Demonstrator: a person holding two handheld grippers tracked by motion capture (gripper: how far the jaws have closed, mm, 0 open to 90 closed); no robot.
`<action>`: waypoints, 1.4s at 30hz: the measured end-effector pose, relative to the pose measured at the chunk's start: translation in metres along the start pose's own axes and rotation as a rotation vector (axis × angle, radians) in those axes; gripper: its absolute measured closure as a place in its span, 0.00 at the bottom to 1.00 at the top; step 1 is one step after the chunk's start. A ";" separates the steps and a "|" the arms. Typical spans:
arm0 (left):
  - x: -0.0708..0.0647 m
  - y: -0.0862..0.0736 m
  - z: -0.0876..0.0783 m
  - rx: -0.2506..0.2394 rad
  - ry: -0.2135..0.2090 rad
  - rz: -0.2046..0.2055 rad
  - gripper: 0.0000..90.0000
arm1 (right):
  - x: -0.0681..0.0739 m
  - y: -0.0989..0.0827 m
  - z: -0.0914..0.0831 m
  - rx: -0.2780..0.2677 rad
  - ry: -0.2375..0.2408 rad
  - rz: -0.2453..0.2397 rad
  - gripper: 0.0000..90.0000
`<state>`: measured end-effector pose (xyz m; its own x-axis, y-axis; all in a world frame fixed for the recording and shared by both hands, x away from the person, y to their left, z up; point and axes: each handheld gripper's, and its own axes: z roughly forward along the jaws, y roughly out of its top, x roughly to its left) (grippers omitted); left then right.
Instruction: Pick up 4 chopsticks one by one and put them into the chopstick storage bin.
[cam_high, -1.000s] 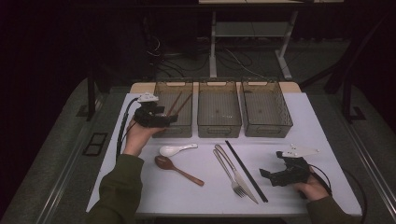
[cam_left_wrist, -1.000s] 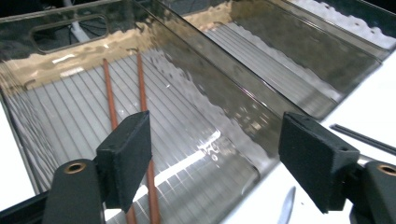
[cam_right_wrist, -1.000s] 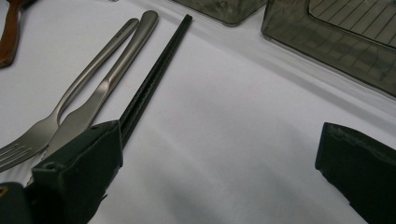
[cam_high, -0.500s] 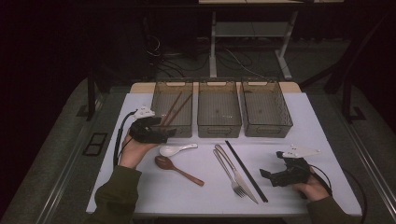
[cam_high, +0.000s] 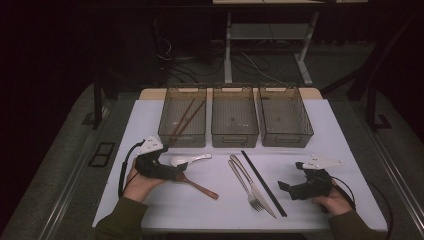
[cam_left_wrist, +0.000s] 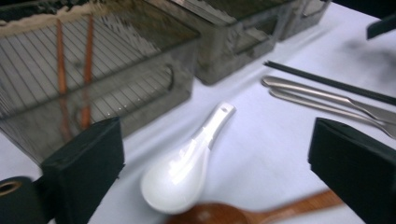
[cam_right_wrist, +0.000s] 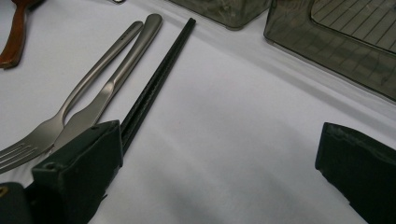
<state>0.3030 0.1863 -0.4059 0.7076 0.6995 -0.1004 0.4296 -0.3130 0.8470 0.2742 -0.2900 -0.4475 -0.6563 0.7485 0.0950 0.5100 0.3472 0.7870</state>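
My left gripper (cam_high: 172, 171) sits low at the table's left, and its jaws have just been opening. They stand wide apart in the left gripper view (cam_left_wrist: 217, 158). A white ceramic spoon (cam_left_wrist: 187, 163) lies on the table between them, untouched, also visible from above (cam_high: 187, 160). A wooden spoon (cam_high: 200, 186) lies just in front of it. Brown chopsticks (cam_high: 184, 120) rest inside the left bin (cam_high: 186, 142). My right gripper (cam_high: 286, 189) is open over bare table (cam_right_wrist: 219, 163), right of the black chopsticks (cam_right_wrist: 154, 88).
A metal fork (cam_high: 245, 181) and knife (cam_high: 261, 196) lie side by side mid-table, next to the black chopsticks (cam_high: 262, 182). The middle bin (cam_high: 235, 142) and right bin (cam_high: 287, 142) stand in a row behind them. A white cloth (cam_high: 325, 135) covers the table.
My left gripper has come back from the left bin toward the near side and down to the white spoon, with its jaws wider. The right hand has stayed put.
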 end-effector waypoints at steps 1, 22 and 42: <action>-0.002 -0.003 -0.001 0.000 -0.004 0.000 0.00 | 0.000 0.000 0.000 -0.001 0.000 -0.002 0.01; -0.026 -0.037 0.001 0.033 -0.046 0.064 0.00 | 0.002 0.003 -0.002 0.026 0.000 0.008 0.01; -0.026 -0.038 0.006 0.050 -0.063 0.055 0.00 | 0.004 0.017 -0.002 0.092 0.089 0.048 0.22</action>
<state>0.2712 0.1761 -0.4388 0.7640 0.6391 -0.0885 0.4154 -0.3823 0.8254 0.2791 -0.2828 -0.4329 -0.6747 0.7138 0.1877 0.5877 0.3658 0.7216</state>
